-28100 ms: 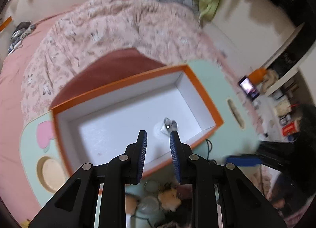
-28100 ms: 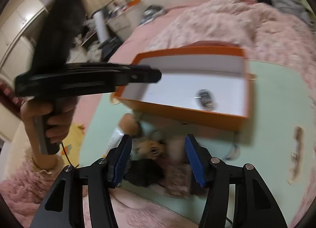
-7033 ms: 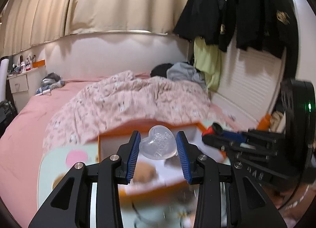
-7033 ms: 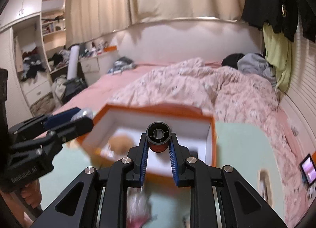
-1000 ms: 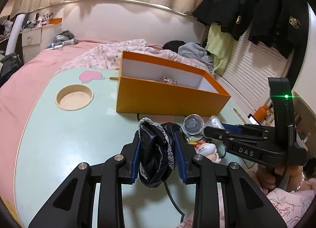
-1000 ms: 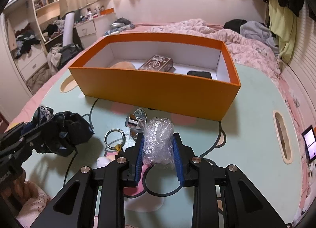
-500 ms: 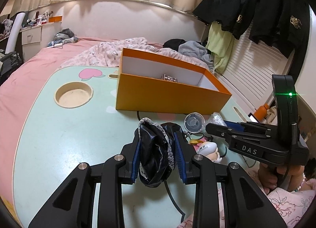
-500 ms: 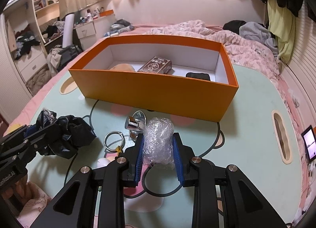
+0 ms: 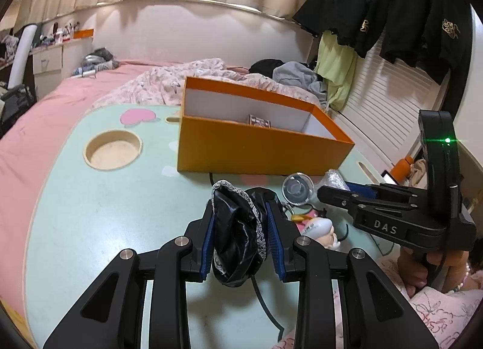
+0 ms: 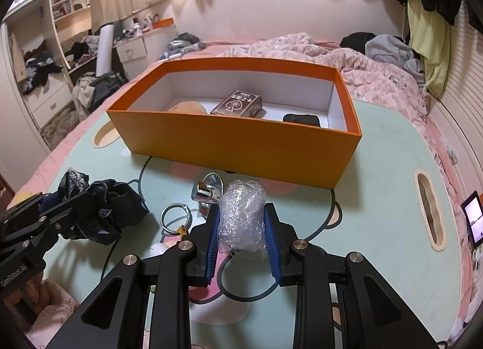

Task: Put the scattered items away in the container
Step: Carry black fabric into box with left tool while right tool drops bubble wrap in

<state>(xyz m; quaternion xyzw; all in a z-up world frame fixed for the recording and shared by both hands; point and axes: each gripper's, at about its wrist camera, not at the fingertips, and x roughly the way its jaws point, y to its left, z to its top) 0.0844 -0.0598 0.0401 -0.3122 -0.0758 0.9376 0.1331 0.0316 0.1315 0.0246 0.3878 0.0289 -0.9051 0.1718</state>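
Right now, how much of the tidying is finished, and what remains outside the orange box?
Done: the orange box already holds a card pack, a flat black item and a peach-coloured thing.
In hand: the left tongs grip black lacy cloth; the right tongs grip a bubble-wrap bundle.
Left on the table: a chrome piece, a metal ring, a small white toy.

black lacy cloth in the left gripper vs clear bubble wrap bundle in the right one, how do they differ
The black lacy cloth is dark, opaque, limp satin-like fabric with pale lace trim; the clear bubble wrap bundle is see-through, bumpy plastic. The cloth sags below the left gripper; the bundle stands as a plump roll in the right gripper. Both are pinched between blue fingers, outside the orange cardboard box.
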